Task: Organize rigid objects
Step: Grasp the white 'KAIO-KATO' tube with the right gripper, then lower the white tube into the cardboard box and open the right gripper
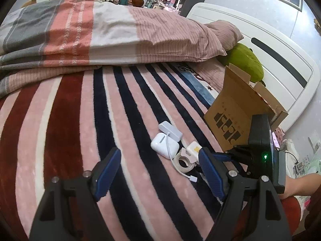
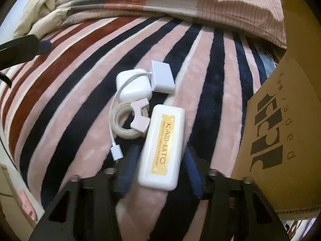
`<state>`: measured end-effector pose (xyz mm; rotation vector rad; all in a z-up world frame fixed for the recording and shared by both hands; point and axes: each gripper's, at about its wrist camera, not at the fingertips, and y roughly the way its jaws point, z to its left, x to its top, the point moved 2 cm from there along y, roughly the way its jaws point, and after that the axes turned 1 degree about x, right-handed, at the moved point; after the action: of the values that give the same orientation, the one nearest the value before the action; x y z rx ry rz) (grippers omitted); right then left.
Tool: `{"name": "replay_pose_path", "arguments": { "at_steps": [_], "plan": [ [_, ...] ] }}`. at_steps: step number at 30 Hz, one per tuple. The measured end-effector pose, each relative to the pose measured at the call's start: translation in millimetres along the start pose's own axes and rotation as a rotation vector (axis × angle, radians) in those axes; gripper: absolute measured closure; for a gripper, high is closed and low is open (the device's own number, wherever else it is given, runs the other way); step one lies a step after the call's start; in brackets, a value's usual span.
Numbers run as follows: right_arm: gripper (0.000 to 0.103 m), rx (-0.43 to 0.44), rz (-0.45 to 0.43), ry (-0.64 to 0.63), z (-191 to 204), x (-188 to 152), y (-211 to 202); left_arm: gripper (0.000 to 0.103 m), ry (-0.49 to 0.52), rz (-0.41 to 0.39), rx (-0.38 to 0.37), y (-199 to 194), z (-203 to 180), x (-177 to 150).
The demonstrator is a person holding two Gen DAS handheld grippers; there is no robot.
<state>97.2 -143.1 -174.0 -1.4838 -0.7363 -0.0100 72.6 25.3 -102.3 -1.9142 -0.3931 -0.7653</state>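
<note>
The striped plush blanket (image 2: pixel 66 92) covers the bed. The cardboard box (image 2: pixel 280 132), cut off at 3 o'clock in the right wrist view, shows whole only in the left wrist view. There the right gripper hides most of the white KATO-KATO case (image 1: pixel 193 147); the right wrist view shows its rounded plastic and gold label. The right gripper (image 2: pixel 160 166) straddles the case, whether touching it I cannot tell. At 11 o'clock lie the earbud case (image 2: pixel 134 86), flat adapter (image 2: pixel 163 78) and tape roll (image 2: pixel 128 120). The left gripper (image 1: pixel 158 170) gapes wide, holding nothing.
</note>
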Motion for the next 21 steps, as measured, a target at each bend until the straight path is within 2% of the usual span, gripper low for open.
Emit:
{"name": "replay_pose_path", "arguments": {
  "at_steps": [5,10,13,17,19,21],
  "plan": [
    [0.072,0.011,-0.032,-0.017,-0.9,-0.4,-15.1,0.026,0.009,0.015,-0.044,3.9,-8.9,1.7],
    [0.072,0.063,-0.136,-0.069,11.9,13.5,-54.0,0.026,0.02,0.012,-0.112,1.6,-25.3,11.4],
    [0.072,0.127,-0.193,-0.083,18.8,25.1,-78.4,0.026,0.019,0.0,-0.163,-5.3,-34.3,21.6],
    [0.072,0.182,-0.291,-0.097,26.3,40.1,-116.8,0.027,0.018,-0.033,-0.196,-15.5,-47.1,37.5],
    [0.072,0.188,-0.326,-0.108,28.8,46.2,-130.3,0.031,0.008,-0.065,-0.235,-22.6,-55.1,47.9],
    [0.072,0.181,-0.36,-0.118,26.7,52.8,-143.9,0.042,0.014,-0.082,-0.253,-26.5,-62.6,56.6]
  ]
}}
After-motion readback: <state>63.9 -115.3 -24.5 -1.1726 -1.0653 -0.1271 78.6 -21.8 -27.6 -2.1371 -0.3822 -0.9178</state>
